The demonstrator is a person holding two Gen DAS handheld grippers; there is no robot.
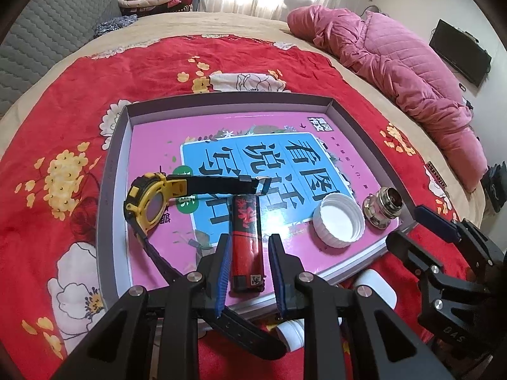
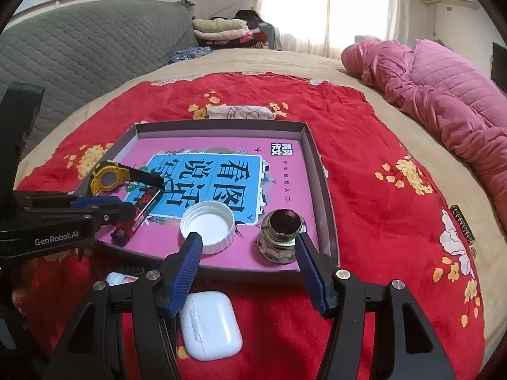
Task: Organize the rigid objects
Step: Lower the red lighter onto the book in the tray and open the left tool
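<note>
A grey tray [image 1: 111, 171] holds a pink book [image 1: 152, 136] on a red blanket. On the book lie a yellow watch [image 1: 149, 201], a red lighter [image 1: 245, 240], a white cap [image 1: 337, 221] and a small glass jar [image 1: 381, 204]. My left gripper [image 1: 248, 243] is open, its blue pads either side of the lighter with gaps. My right gripper [image 2: 248, 242] is open and empty at the tray's [image 2: 329, 190] near edge, between the cap [image 2: 207, 226] and the jar [image 2: 280, 232]. A white earbud case [image 2: 209, 324] lies below it on the blanket.
A pink quilt [image 1: 396, 66] is bunched at the bed's right side. Folded clothes [image 2: 221, 30] are stacked at the far end by a grey padded headboard [image 2: 88, 53]. A small white bottle [image 1: 291, 332] lies under my left gripper.
</note>
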